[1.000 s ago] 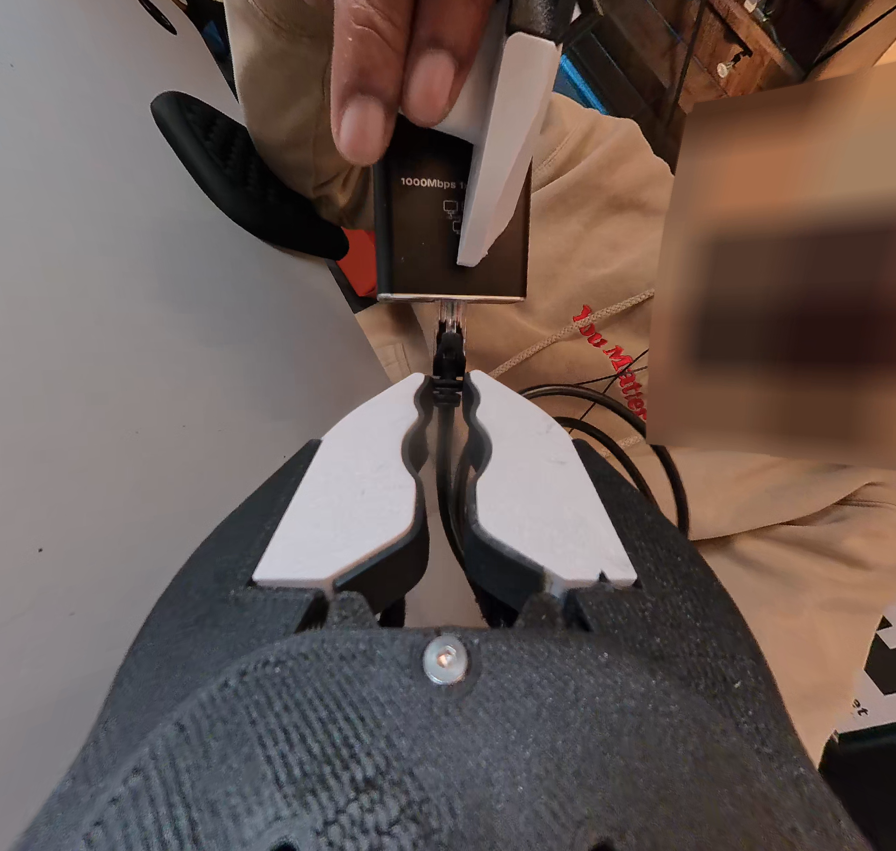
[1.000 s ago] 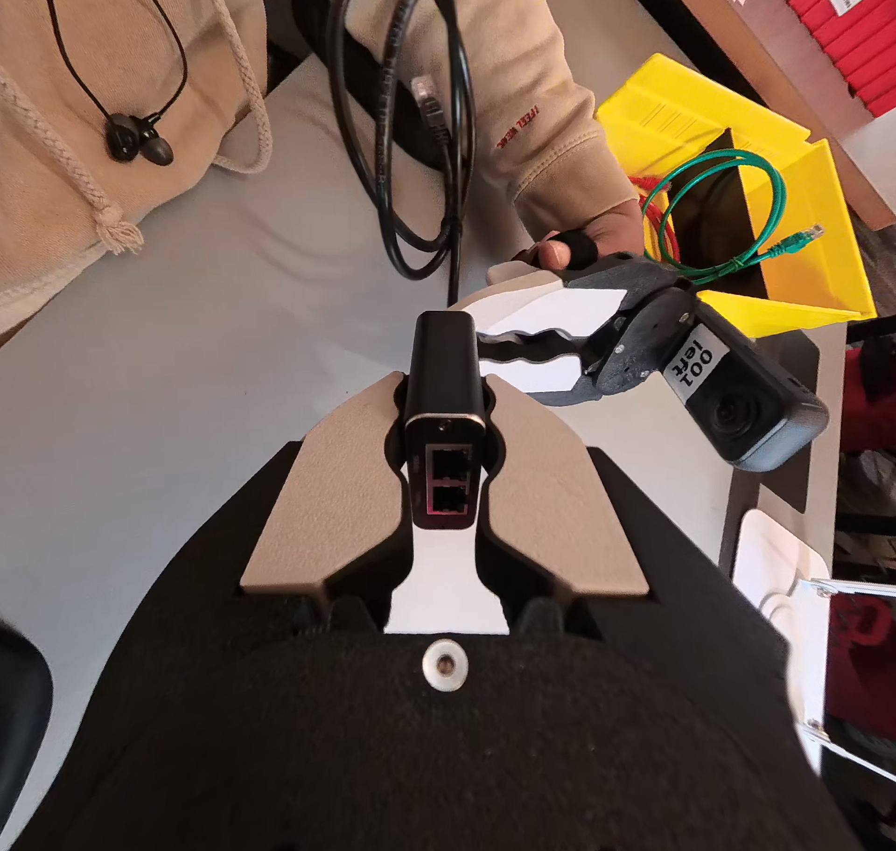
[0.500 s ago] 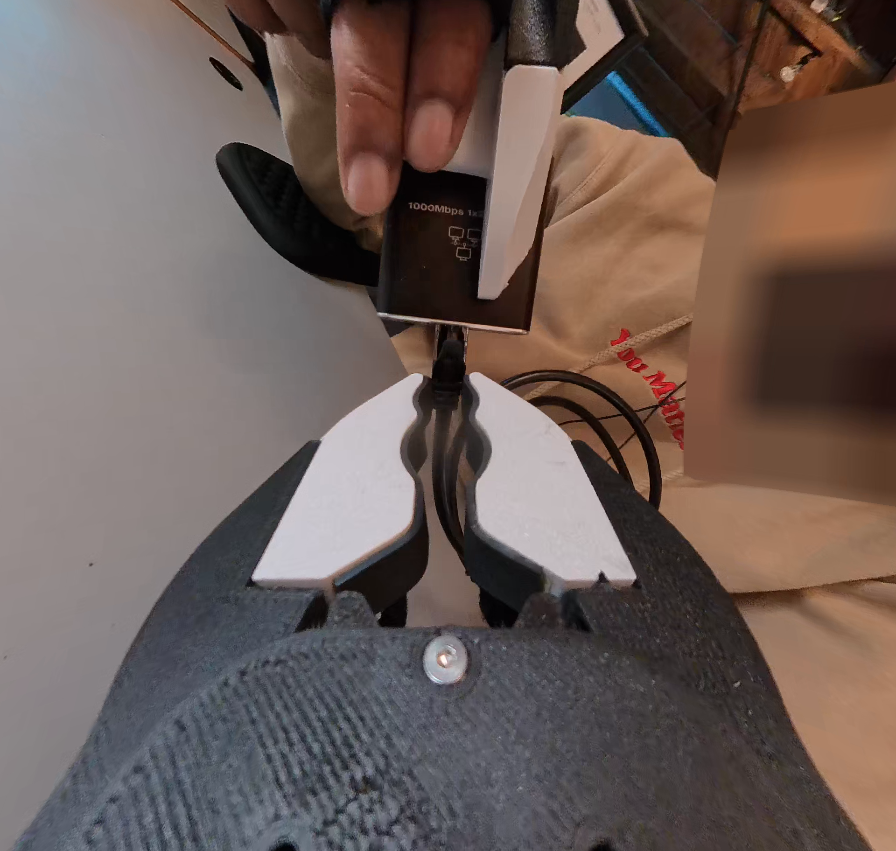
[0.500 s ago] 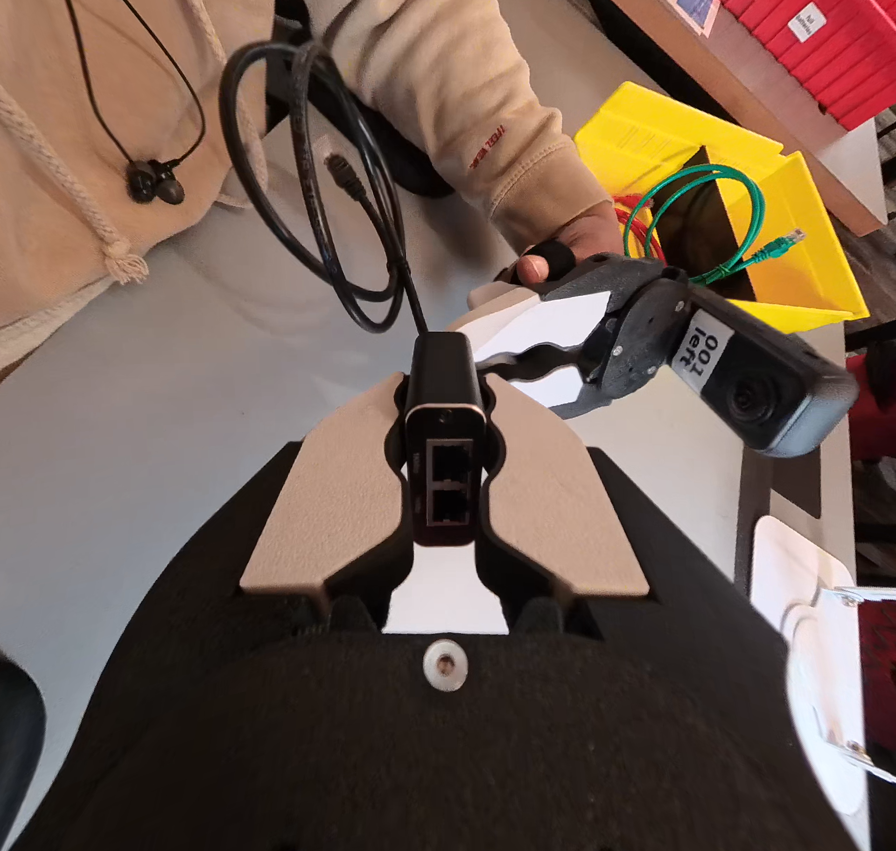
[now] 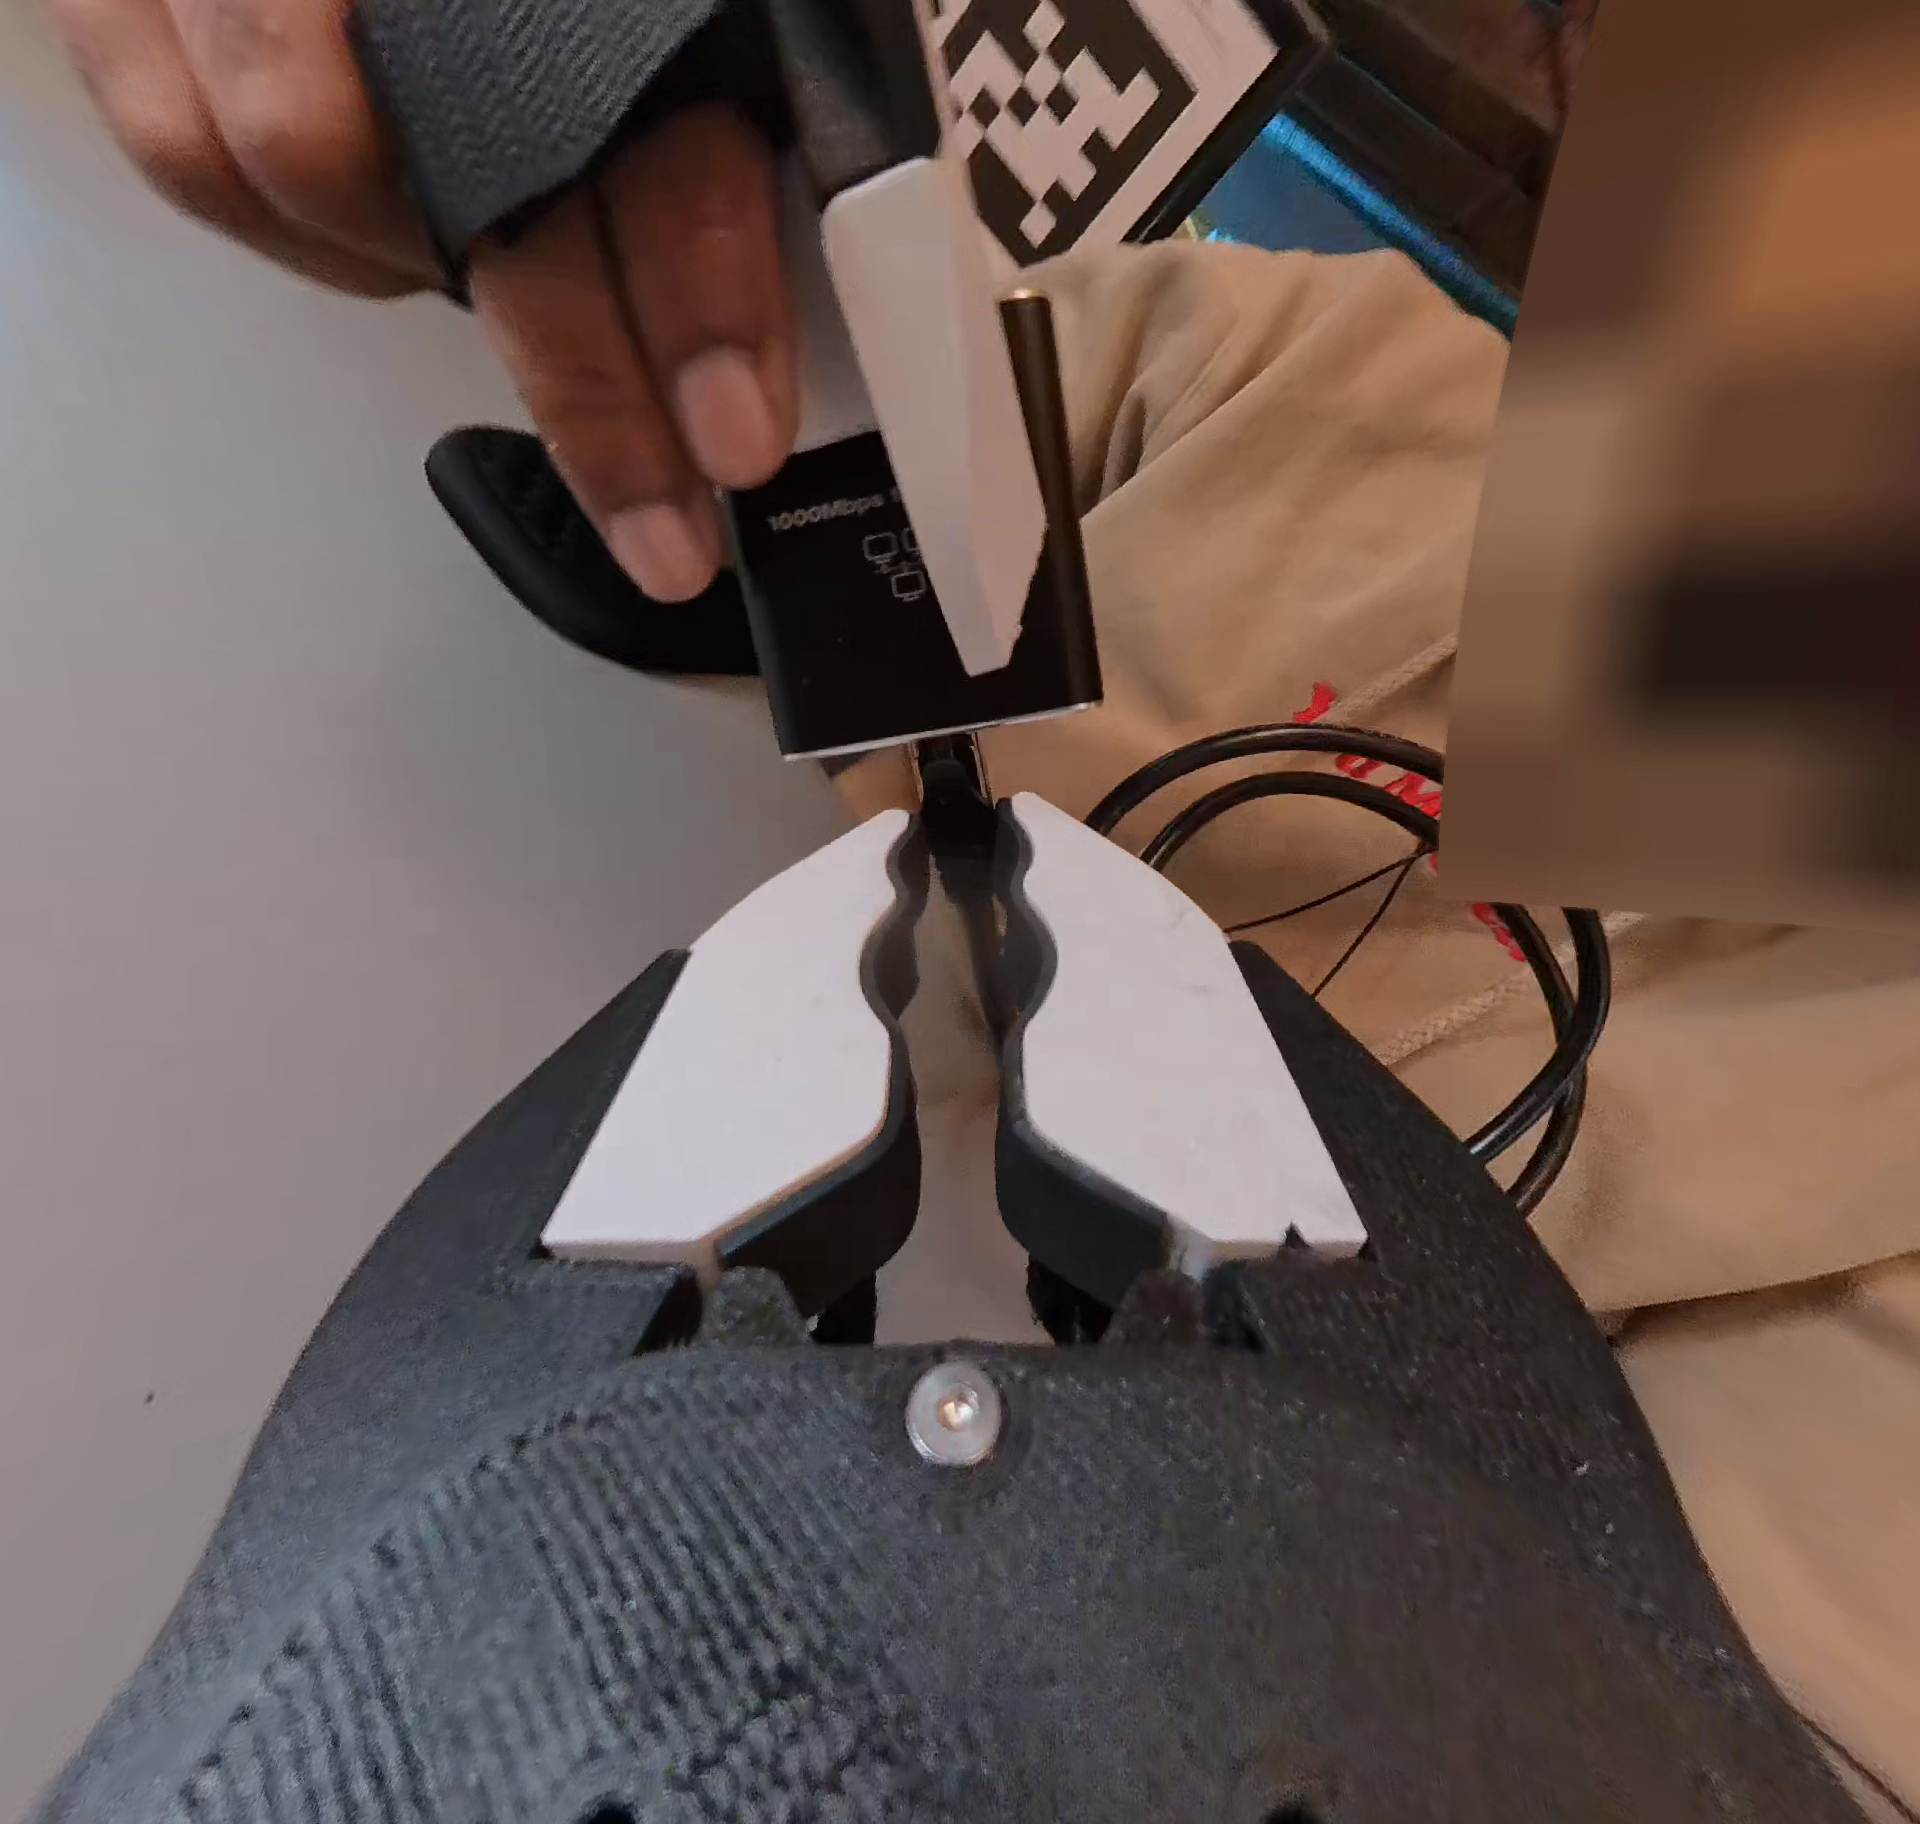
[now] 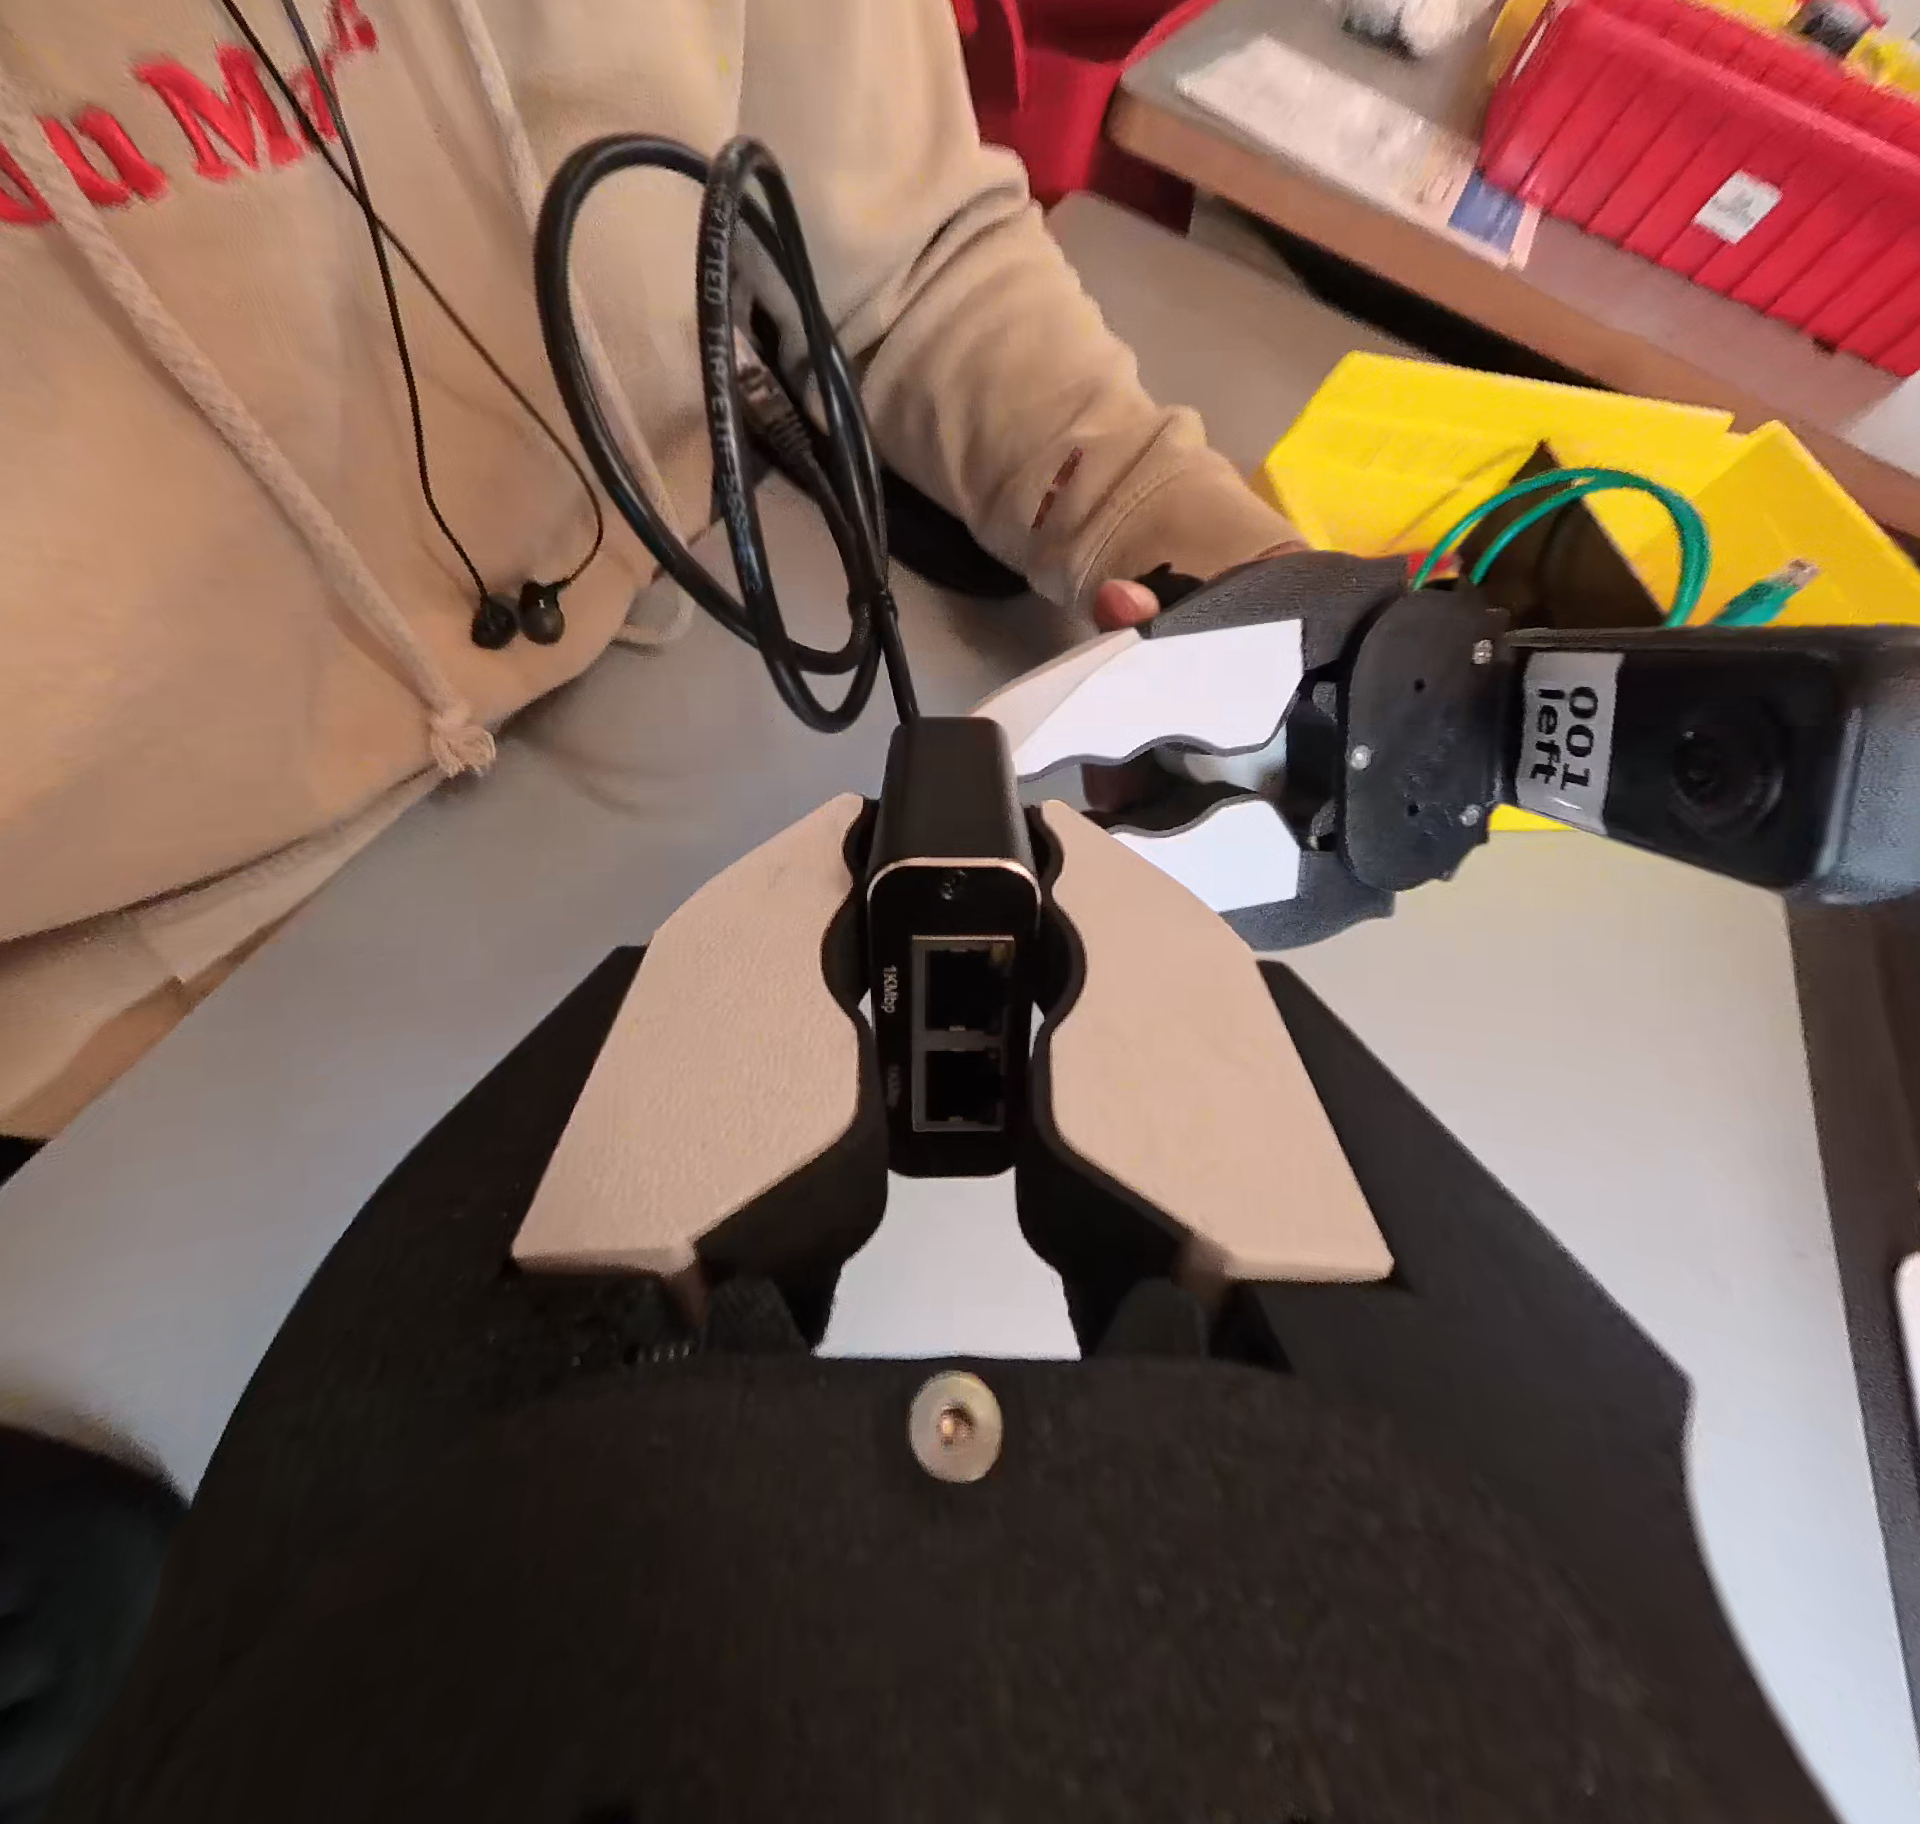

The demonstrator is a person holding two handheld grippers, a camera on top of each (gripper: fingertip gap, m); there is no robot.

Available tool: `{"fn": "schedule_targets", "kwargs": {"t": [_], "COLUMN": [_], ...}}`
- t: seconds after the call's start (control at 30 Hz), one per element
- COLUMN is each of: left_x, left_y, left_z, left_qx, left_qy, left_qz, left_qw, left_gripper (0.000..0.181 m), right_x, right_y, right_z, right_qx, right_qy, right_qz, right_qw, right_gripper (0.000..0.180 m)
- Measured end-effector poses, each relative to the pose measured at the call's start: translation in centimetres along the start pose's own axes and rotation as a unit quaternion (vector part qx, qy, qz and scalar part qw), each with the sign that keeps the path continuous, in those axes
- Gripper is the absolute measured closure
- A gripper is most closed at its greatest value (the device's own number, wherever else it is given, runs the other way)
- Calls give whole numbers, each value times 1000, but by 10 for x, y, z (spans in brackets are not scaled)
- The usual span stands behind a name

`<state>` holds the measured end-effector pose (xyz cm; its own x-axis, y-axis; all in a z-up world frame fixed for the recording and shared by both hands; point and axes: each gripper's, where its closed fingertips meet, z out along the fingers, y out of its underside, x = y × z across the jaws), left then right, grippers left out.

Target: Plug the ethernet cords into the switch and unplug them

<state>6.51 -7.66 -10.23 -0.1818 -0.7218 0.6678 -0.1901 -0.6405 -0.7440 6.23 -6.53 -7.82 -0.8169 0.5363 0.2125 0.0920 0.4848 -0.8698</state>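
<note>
Presently, findings as follows.

Left claw (image 5: 958,818): closed on the black ethernet cord (image 5: 961,844) just behind its plug; the slack loops hang toward the person's sweatshirt.

Right claw (image 6: 951,927): clamped on the sides of the black switch (image 6: 951,953), held above the counter (image 6: 1455,1099); two ports facing the right camera are vacant.

Location of plug: at the single port on the switch's far end, most of it inside; full seating cannot be confirmed.

Step in hand, as judged: inserting, or withdrawing, this plug.

Recommended practice: keep cord and port on one axis, brace the switch squarely, push straight until latched; for removal, depress the tab first, never wrench sideways.

Risk: a tilted plug may bind or strain the latch.
</note>
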Motion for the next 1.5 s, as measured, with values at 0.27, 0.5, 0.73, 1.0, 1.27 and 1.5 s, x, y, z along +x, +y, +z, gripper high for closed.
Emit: {"fn": "schedule_targets", "kwargs": {"t": [0.27, 0.5, 0.73, 1.0, 1.27, 1.5], "left_x": [5, -15, -25, -17, 21, 12], "left_y": [-4, -33, -59, -73, -100, -94], "left_z": [-3, -43, -72, -77, -90, -79], "left_qx": [6, 89, 145, 156, 175, 59], "left_qy": [3, -110, -248, -315, -398, -520], "left_qz": [3, -1, 61, 111, 233, 326], "left_qw": [1000, 990, 956, 930, 870, 787], "left_gripper": [169, 168, 169, 169, 158, 149], "right_x": [3, 44, 70, 80, 74, 72], "right_y": [1, 15, 28, 19, 5, 16], "right_z": [2, -18, -43, -53, -77, -62], "right_qx": [33, -9, -89, -157, -131, -189], "right_qy": [-9, 118, 236, 316, 323, 309], "right_qz": [21, 46, 15, -107, -69, -54], "right_qw": [999, 992, 968, 929, 935, 931], "right_gripper": [153, 145, 141, 145, 153, 155]}}
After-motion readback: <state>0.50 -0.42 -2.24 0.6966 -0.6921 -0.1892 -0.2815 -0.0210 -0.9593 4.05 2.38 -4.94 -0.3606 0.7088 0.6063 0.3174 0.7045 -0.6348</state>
